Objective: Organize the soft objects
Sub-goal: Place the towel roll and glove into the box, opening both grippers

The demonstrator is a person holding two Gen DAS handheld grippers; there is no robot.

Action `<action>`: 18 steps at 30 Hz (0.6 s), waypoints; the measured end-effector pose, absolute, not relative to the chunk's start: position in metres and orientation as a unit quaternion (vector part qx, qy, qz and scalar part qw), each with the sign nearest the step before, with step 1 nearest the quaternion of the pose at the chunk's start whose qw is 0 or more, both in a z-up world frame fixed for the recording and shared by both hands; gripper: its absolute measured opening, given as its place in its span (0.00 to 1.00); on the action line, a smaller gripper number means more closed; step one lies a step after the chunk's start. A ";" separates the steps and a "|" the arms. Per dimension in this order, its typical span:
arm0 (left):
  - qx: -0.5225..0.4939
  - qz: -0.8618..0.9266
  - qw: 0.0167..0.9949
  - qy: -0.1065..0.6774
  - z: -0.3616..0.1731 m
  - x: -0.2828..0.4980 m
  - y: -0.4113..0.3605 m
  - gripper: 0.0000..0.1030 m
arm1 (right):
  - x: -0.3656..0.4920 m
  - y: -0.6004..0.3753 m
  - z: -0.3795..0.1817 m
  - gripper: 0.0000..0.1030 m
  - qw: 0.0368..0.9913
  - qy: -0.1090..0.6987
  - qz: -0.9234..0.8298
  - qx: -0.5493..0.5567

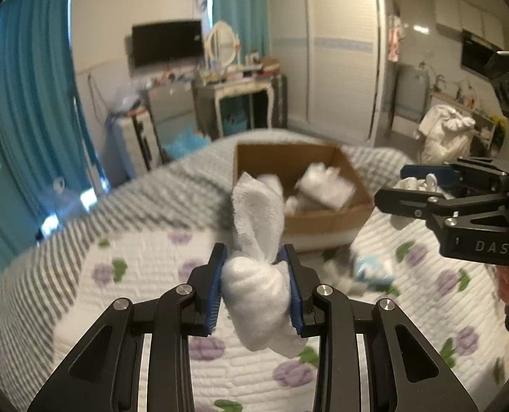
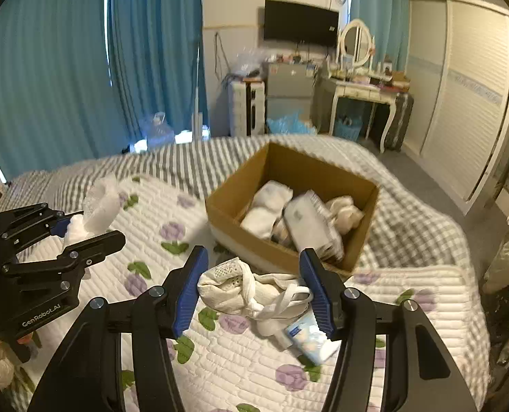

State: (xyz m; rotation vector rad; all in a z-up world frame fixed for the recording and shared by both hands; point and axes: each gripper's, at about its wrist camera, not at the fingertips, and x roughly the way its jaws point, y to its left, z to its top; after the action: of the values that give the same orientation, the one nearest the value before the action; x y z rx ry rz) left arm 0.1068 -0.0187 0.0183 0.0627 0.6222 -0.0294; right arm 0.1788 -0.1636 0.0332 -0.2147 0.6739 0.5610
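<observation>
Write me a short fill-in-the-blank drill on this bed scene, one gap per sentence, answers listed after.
1. The left gripper is shut on a white ____.
2. The cardboard box sits on the ____.
3. The jaws of the right gripper stand open with ____ between them.
4. The small blue packet lies on the floral quilt, ____ the box.

Missing words: towel; bed; nothing; outside

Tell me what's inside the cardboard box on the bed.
The cardboard box holds white folded cloths, a flat plastic-wrapped pack and a cream bundle. Anything beneath them, and the box floor, is covered.
</observation>
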 end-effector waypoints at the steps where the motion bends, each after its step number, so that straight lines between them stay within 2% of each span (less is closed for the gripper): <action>1: 0.033 -0.016 0.955 0.296 0.028 0.106 -0.022 0.30 | 0.177 -0.165 0.042 0.54 0.903 0.318 0.269 -0.101; 10: 0.030 -0.034 0.964 0.260 0.067 0.132 -0.042 0.30 | 0.176 -0.189 0.097 0.54 0.932 0.258 0.240 -0.091; 18: 0.035 -0.037 0.965 0.257 0.066 0.189 -0.049 0.30 | 0.215 -0.190 0.103 0.54 0.947 0.231 0.208 -0.081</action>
State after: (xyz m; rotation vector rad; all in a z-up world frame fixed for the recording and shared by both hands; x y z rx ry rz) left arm 0.1887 -0.0488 0.0661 0.0717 0.5208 -0.0741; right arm 0.2150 -0.1903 0.1026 -0.1659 0.4712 0.4229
